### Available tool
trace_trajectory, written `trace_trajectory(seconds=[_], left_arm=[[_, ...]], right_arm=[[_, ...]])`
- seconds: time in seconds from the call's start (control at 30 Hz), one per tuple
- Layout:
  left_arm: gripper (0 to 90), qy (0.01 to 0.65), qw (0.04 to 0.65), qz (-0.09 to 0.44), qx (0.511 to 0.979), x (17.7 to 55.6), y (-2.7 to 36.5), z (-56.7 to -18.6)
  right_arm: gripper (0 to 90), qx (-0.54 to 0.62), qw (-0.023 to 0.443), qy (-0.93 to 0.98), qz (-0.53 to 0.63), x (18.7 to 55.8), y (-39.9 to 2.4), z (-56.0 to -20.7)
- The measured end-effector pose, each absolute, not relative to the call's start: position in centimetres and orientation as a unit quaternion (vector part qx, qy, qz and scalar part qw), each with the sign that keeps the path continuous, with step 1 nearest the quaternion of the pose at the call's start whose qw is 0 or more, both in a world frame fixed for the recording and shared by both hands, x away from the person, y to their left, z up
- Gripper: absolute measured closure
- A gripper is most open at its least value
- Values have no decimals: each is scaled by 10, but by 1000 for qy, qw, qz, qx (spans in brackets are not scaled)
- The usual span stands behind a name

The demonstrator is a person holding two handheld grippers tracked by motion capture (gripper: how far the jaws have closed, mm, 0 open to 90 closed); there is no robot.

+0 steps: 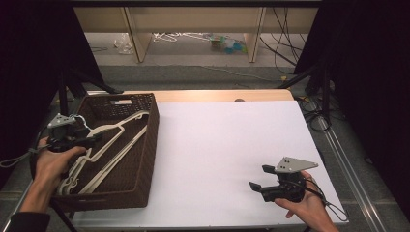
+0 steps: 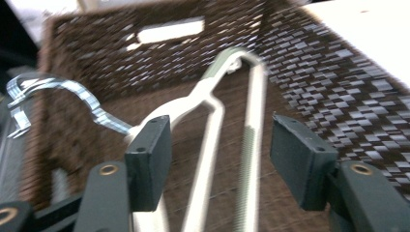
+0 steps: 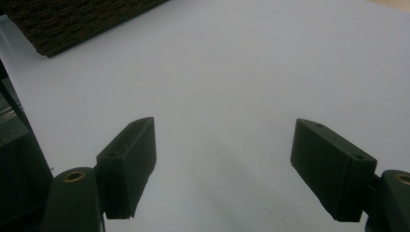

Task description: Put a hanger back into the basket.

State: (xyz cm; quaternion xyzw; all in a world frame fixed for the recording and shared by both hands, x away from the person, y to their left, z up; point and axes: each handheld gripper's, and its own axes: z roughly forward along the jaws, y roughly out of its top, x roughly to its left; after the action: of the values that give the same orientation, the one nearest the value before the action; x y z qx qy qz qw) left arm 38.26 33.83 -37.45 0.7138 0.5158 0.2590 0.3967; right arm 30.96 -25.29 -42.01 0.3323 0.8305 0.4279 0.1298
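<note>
A dark brown woven basket (image 1: 147,145) stands at the table's left edge, and several white plastic hangers (image 1: 113,142) lie in it, some poking above the rim. My left gripper (image 1: 95,140) hovers over the basket's left side and is open. In the left gripper view its jaws (image 2: 220,162) stand apart above the white hangers (image 2: 208,101), whose metal hook (image 2: 92,104) curves off to the left; the pads press on nothing. My right gripper (image 1: 257,177) is held low over the white table top (image 1: 217,145) at the front right, open and empty (image 3: 222,162).
The basket's far wall has a handle slot (image 2: 169,30). A corner of the basket (image 3: 72,19) appears far off in the right gripper view. Beyond the table are wooden furniture legs (image 1: 138,38), cables (image 1: 285,43) and black curtains on both sides.
</note>
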Motion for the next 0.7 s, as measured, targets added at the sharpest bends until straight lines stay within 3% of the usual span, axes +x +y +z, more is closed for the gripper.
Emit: trace_trajectory(seconds=[0.7], left_arm=[[261,394,492,254,734,350,248,-366]], right_arm=[[229,330,144,819,446,309,-254,-418]])
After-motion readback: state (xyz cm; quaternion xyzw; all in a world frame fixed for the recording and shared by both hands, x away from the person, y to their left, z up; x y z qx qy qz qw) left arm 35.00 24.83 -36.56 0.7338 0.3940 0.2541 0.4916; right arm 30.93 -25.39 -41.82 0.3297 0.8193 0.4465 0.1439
